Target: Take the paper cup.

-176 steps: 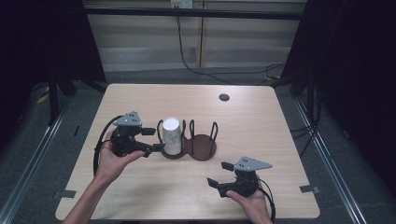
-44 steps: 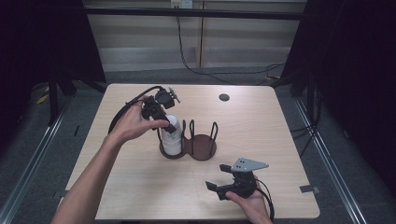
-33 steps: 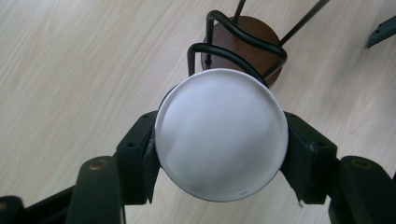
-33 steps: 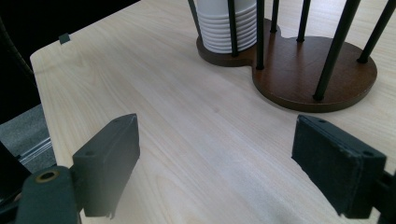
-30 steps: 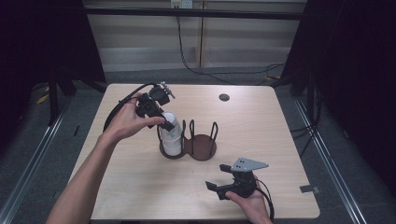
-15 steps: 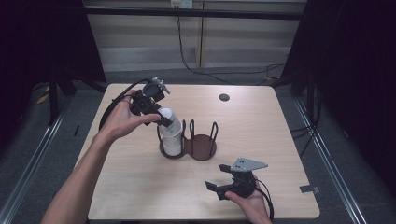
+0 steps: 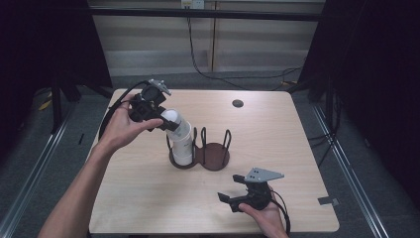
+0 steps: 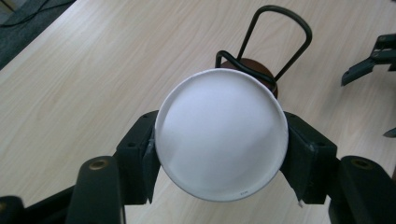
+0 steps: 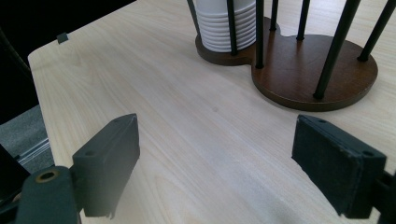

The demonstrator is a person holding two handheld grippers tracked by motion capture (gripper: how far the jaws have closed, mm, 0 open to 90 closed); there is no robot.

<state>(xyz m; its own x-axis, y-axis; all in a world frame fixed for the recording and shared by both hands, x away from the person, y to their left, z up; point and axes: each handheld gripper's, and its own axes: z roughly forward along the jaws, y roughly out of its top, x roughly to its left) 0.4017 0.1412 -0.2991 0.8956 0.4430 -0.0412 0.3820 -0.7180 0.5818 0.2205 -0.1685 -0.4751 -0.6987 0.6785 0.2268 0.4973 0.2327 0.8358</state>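
On the wooden table (image 7: 148,188), the left gripper (image 7: 157,116) clamped the top white cup (image 8: 220,135) of the stack; the right gripper (image 7: 233,202) rested with jaws spread wide, empty.

Your left gripper (image 7: 159,118) sat behind and left of the cup holder (image 7: 214,157), clamped on the top paper cup (image 8: 220,133), which leaned over the cup stack (image 7: 182,148) in the holder's left bay. Your right gripper (image 9: 219,163) rested before the holder, jaws apart, facing it.
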